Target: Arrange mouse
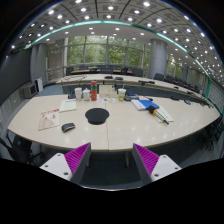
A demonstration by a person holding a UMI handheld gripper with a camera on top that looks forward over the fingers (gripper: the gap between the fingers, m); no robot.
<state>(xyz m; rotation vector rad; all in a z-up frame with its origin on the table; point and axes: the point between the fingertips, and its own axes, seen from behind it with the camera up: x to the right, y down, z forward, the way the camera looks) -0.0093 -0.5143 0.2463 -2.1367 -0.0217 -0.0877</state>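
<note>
While held high above the floor, gripper [110, 160]: spread apart and released, nothing between its fingers.
Fingers: magenta pads [77, 157] face each other across a wide gap, well short of the table.
Table [125, 125]: large, pale, curved top, beyond the fingers.
Mouse [68, 127]: small and dark, resting on the table ahead of the left finger, well apart from it.
Round pad [97, 116]: black disc on the table, near the mouse, to its right.
Papers [49, 120]: printed sheet lying just left of the mouse.
Blue book [146, 103]: farther right on the table.
Bottles and cups [92, 93]: clustered at the table's far side.
Windows [105, 50]: across the back of the room, under a ceiling of small lights.
</note>
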